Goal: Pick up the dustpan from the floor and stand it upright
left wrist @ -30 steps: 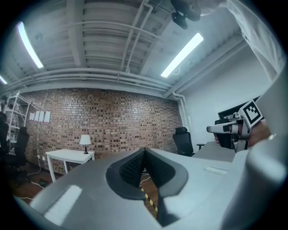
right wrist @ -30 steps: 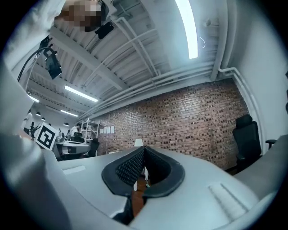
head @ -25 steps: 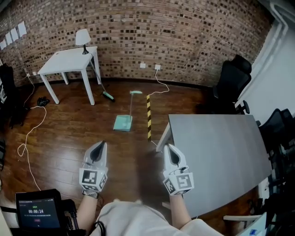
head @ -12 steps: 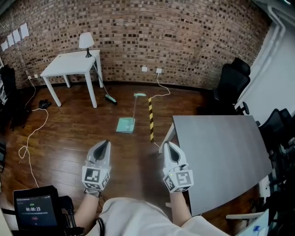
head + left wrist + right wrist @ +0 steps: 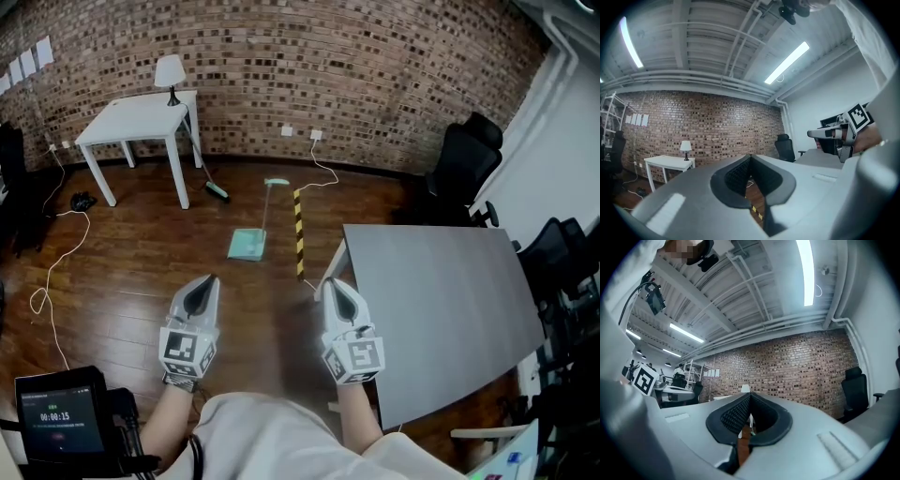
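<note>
1. The dustpan (image 5: 247,246) sits on the wooden floor (image 5: 141,272), well ahead of both grippers, between the white table (image 5: 131,117) and the grey table (image 5: 431,300)
2. Our left gripper (image 5: 200,289) and right gripper (image 5: 337,292) hang low before us, each with its jaws pressed together on nothing
3. We judge that the thin handle (image 5: 268,208) could twist in the jaws, because the weight sits at the pan end and would swing it
4. The right gripper is near the grey table's corner and could knock it; the broom (image 5: 217,193) stands near the handle's far end and could be caught
5. Long axis: the pan end points toward us and the handle toward the brick wall (image 5: 375,75), almost parallel with the striped tape (image 5: 300,234); from so steep a view we cannot tell whether the handle lies flat or rises
</note>
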